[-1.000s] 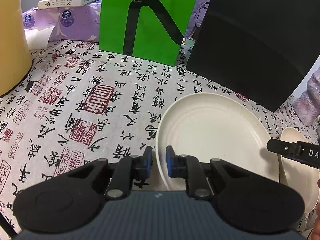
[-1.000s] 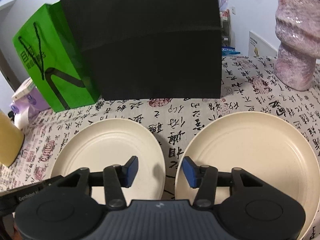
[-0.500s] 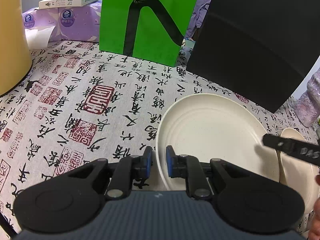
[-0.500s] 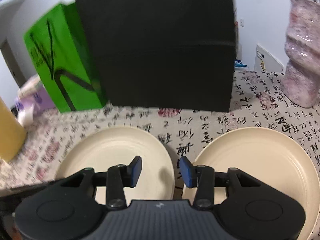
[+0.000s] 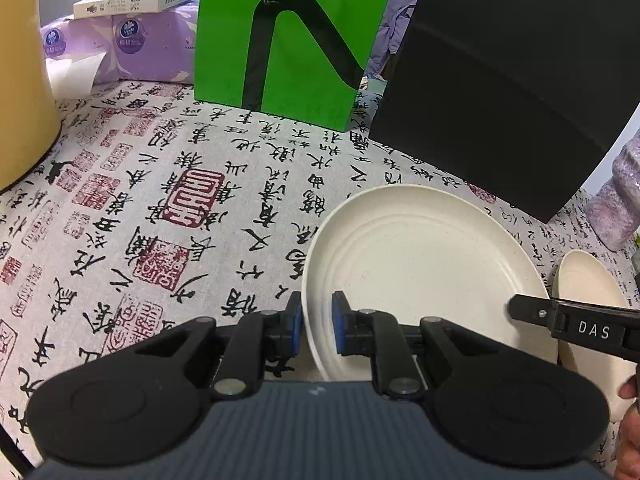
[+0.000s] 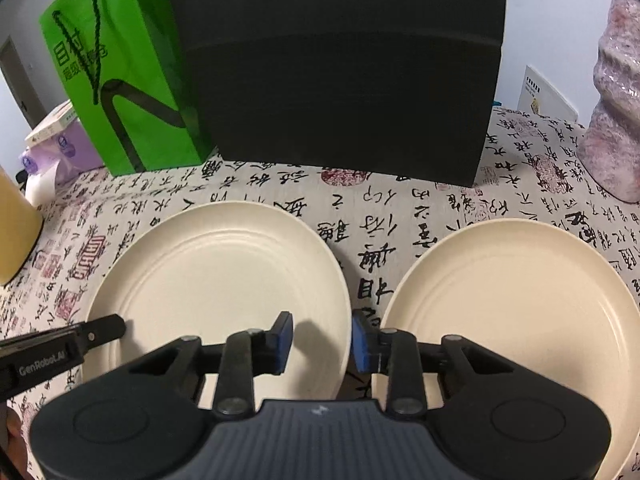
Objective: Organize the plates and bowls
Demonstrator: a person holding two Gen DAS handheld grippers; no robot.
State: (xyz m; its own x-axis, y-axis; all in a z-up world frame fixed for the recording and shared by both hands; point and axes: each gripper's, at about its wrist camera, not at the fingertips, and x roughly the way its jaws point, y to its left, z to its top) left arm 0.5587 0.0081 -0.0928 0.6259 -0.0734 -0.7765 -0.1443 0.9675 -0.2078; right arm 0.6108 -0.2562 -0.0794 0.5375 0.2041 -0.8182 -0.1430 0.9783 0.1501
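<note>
Two round cream plastic plates side by side on calligraphy-print tablecloth [image 5: 168, 184], unstacked. Left gripper [image 5: 314, 324] clamped on left plate [image 6: 224, 276] rim, 9 o'clock. Right gripper [image 6: 322, 344] jaws just closing astride rim, 3 o'clock, not yet pinching. Right plate [image 6: 516, 308] untouched. Stacking remains.

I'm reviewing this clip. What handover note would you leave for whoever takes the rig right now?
Left gripper: shut on the left plate's outer rim.
Right gripper: jaws have just been closing and straddle the same plate's inner rim, with no firm pinch yet.
Things: the left plate and right plate sit side by side, apart, on the tablecloth. No bowl is in view.
Done: nothing is stacked.
Left: probably finish the right-hand grip, lift the left plate with both grippers and set it on the right plate.
</note>
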